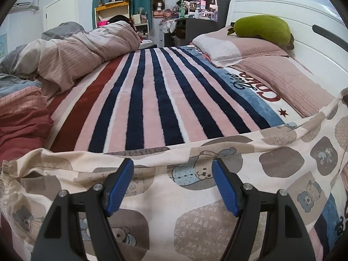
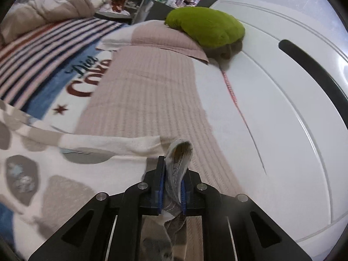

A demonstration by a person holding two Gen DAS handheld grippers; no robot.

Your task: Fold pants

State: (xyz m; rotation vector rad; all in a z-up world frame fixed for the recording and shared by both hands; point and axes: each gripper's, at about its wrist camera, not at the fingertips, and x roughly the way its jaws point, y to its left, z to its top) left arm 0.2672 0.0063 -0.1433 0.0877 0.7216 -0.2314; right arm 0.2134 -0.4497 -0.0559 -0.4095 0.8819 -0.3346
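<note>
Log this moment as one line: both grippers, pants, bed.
left gripper: open, over pants | right gripper: shut on pants edge | pants: spread on blanket, unfolded | pillow: behind

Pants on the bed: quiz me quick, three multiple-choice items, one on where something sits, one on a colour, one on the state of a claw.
1. Where does the green plush toy sit?
A. on the pillow by the headboard
B. on the striped blanket
C. on the pants

2. What colour are the pads of the left claw?
A. red
B. blue
C. yellow

3. What is the right claw doing?
A. hanging open above the pillow
B. shut on nothing
C. shut on an edge of the pants

Answers:
1 A: the toy rests on the pink pillow against the white headboard.
2 B: both pads show blue in the left wrist view.
3 C: in the right wrist view, bunched printed cloth sticks up between the closed fingers.
</note>
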